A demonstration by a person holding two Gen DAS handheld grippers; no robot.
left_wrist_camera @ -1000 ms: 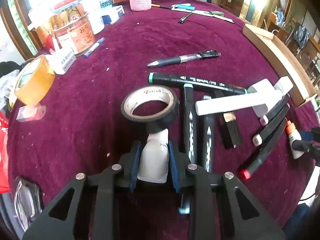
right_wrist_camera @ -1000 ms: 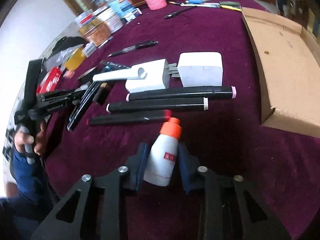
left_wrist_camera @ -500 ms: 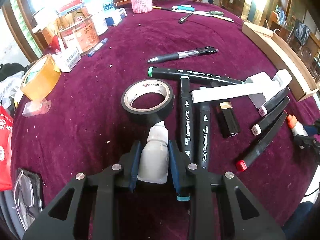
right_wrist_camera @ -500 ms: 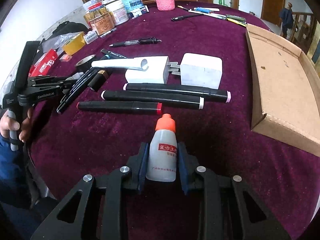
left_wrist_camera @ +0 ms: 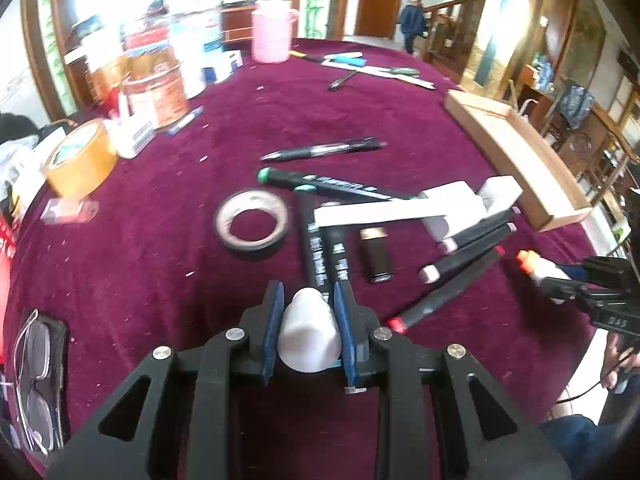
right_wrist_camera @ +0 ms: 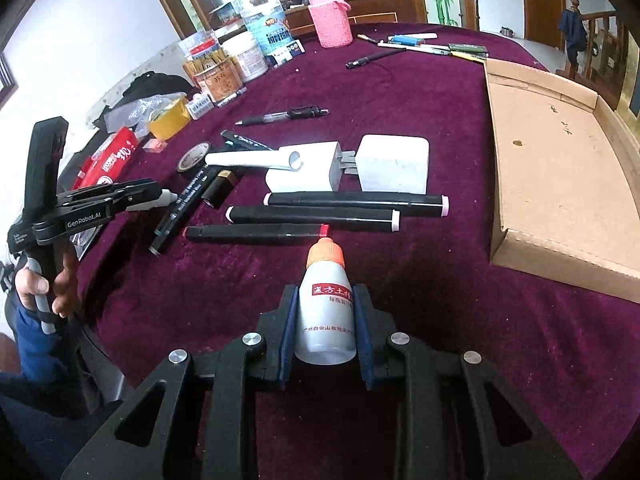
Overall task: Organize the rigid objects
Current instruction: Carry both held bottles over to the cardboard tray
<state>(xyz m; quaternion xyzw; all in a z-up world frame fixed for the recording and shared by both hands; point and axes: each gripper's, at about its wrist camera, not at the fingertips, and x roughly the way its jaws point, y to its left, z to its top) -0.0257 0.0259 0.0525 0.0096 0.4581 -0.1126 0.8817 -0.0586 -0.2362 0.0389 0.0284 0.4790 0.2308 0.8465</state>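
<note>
My left gripper (left_wrist_camera: 309, 294) is shut on a small plain white bottle (left_wrist_camera: 308, 336) and holds it above the maroon tablecloth, short of the black tape roll (left_wrist_camera: 252, 220). My right gripper (right_wrist_camera: 326, 294) is shut on a white bottle with an orange cap (right_wrist_camera: 326, 312), just in front of three black markers (right_wrist_camera: 312, 214). The right wrist view shows the left gripper (right_wrist_camera: 160, 197) at the left with its bottle tip sticking out. In the left wrist view the right gripper (left_wrist_camera: 560, 280) is at the right edge.
A shallow cardboard box (right_wrist_camera: 560, 168) lies to the right. Two white chargers (right_wrist_camera: 392, 164), a white tube (right_wrist_camera: 252, 159), a lipstick (left_wrist_camera: 376, 256) and pens (left_wrist_camera: 324, 150) lie mid-table. Yellow tape (left_wrist_camera: 80, 160), jars, a pink cup (left_wrist_camera: 272, 36) and glasses (left_wrist_camera: 36, 380) line the left and far edges.
The left gripper rose and drew back from the tape roll, carrying the white bottle. The right gripper turned a little, so its orange-capped bottle now points straight ahead.
</note>
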